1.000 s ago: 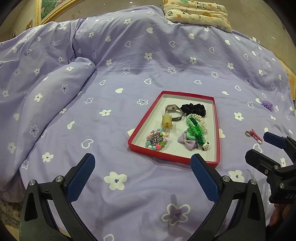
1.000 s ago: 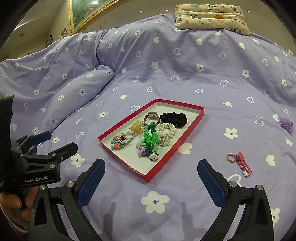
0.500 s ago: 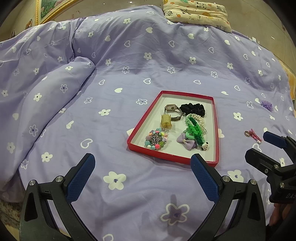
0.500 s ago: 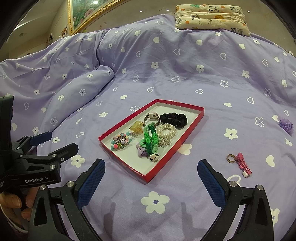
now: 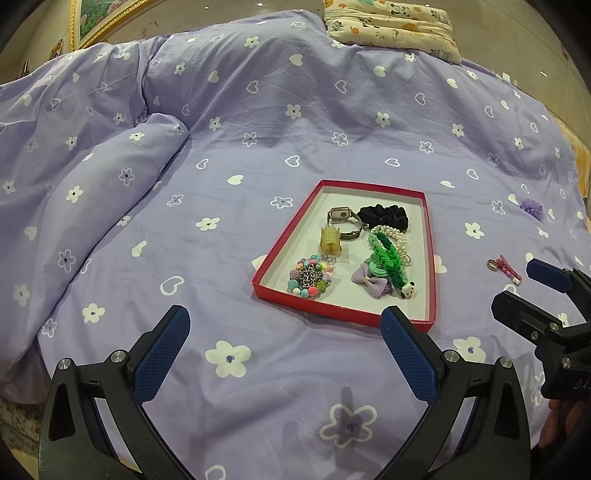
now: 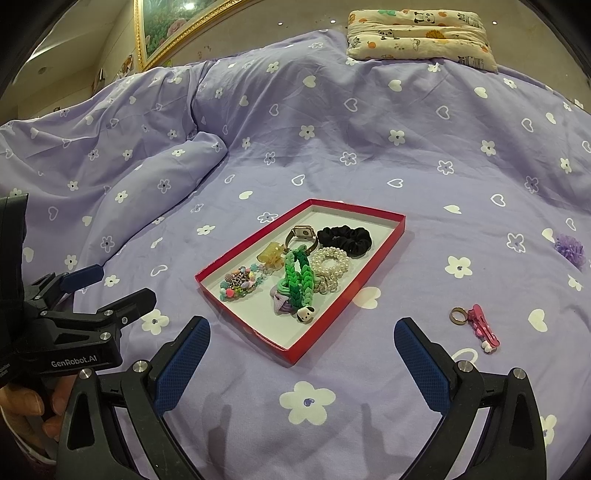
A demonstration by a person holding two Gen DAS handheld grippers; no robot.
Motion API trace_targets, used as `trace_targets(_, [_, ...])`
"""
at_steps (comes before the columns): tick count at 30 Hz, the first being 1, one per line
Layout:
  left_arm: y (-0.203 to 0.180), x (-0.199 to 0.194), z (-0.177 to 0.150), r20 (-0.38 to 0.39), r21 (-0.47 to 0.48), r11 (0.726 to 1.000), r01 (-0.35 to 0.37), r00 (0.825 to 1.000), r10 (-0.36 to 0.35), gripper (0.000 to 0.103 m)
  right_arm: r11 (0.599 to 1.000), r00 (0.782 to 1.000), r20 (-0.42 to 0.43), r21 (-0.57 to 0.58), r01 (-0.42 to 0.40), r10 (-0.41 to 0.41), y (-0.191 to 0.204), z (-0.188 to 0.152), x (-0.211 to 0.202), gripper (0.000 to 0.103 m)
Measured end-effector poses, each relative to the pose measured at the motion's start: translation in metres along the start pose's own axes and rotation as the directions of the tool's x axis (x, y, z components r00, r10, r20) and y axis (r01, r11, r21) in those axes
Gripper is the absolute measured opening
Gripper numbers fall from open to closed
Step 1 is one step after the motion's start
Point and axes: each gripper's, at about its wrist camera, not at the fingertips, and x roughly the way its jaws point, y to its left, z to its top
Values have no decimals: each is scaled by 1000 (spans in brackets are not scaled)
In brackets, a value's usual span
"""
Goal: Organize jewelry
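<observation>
A red-rimmed tray (image 5: 284, 248) (image 6: 384, 251) lies on the purple bedspread and holds a watch (image 5: 341, 218), a black scrunchie (image 6: 345, 238), a pearl bracelet (image 6: 330, 263), a green braided band (image 6: 297, 280), a yellow claw clip (image 5: 330, 242) and a beaded bracelet (image 5: 308, 277). A pink hair clip (image 6: 482, 326) with a small ring (image 6: 458, 315) lies on the bed right of the tray. A purple flower piece (image 6: 570, 250) lies farther right. My left gripper (image 5: 284, 345) is open and empty, short of the tray's near edge. My right gripper (image 6: 301, 352) is open and empty, near the tray's front corner.
A folded ridge of duvet (image 5: 92, 184) rises at the left. A patterned pillow (image 6: 417, 35) lies at the far end of the bed. A gold picture frame (image 6: 162, 33) stands behind. The left gripper also shows at the left of the right wrist view (image 6: 107, 291).
</observation>
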Motion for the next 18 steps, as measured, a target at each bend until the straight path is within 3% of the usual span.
trace_targets(18, [-2,0,0,-1,1,1000,2,1000,-2,103,1000,1000,-3,2,-1,1,-2,0,-1,101])
